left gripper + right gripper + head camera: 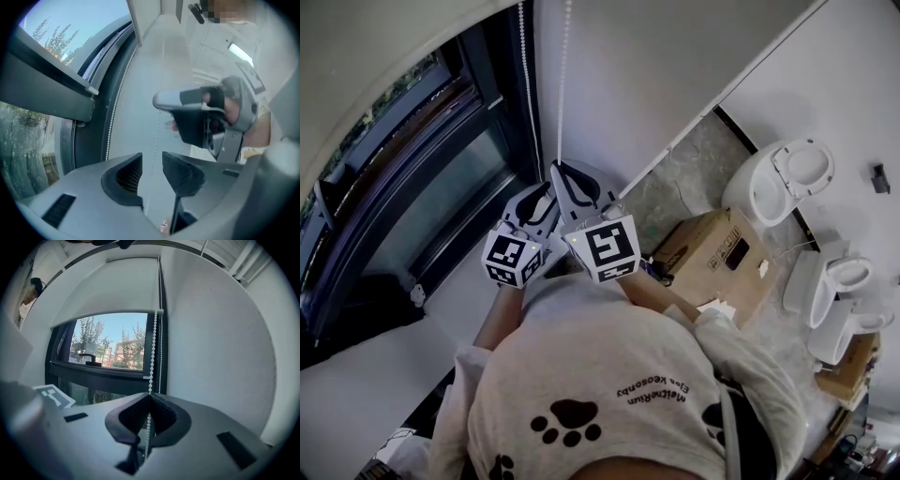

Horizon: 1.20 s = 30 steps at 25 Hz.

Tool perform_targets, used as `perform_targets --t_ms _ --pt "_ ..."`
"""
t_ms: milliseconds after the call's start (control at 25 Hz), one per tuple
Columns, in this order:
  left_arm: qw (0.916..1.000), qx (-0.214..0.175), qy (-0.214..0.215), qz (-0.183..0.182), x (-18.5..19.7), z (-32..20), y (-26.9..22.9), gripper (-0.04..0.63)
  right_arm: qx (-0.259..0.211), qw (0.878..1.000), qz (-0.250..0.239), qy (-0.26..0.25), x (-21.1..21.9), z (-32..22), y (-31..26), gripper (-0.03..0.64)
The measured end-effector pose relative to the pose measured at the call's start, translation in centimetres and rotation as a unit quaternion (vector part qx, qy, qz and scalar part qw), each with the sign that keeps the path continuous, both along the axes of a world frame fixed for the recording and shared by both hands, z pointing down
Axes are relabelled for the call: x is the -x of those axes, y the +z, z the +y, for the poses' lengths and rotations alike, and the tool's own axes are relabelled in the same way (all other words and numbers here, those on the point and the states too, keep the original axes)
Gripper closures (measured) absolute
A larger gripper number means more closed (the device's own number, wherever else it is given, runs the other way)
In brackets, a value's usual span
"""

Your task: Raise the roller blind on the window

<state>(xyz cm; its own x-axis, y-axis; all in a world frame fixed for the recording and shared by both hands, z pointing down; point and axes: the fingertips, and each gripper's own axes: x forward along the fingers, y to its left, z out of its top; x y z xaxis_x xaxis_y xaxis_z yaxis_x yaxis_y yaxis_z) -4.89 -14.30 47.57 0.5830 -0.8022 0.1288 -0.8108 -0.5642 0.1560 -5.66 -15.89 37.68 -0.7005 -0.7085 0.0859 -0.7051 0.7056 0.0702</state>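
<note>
Pinching the thin bead chain [153,348] at the right edge of the window [112,345] with the right gripper [149,416] squeezed shut on it, left gripper [152,176] wide apart and holding nothing, roller blind [112,291] covering only the window's top, likely light, bendy and slippery, so best grabbed right on the beads.

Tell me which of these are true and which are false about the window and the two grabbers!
1. The right gripper is clamped on the bead chain. True.
2. The left gripper has its jaws squeezed shut. False: its jaws stand apart and grip nothing.
3. The roller blind covers the whole window. False: it hangs only partway down, and trees and sky show below it.
4. A cardboard box sits on the floor. True.
</note>
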Motion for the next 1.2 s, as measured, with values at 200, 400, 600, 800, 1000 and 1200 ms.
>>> perform_targets --t_ms 200,400,600,800,1000,1200 --pt "0.9995 -0.002 -0.017 0.025 2.2 0.4 -4.7 0.477 -0.002 1.0 0.0 0.003 -0.4 -0.3 0.2 0.607" --pt "0.9989 -0.041 -0.015 0.018 3.1 0.6 -11.6 0.477 -0.001 1.0 -0.003 0.001 -0.3 0.0 0.3 0.607" --pt "0.9962 -0.087 0.001 0.006 1.9 0.3 -18.3 0.482 -0.002 1.0 -0.011 -0.001 -0.3 0.0 0.1 0.607" --pt "0.9919 -0.125 0.017 -0.015 0.2 -1.1 -22.8 0.5 -0.004 1.0 -0.011 -0.002 0.0 -0.2 0.0 0.607" --pt "0.9899 -0.138 0.016 -0.028 -0.6 -2.4 -24.9 0.544 -0.007 1.0 -0.009 -0.004 0.3 -0.2 0.2 0.607" --pt "0.9903 -0.136 0.019 -0.023 -0.7 -2.5 -25.1 0.581 -0.014 1.0 -0.005 -0.002 0.3 -0.4 0.2 0.607"
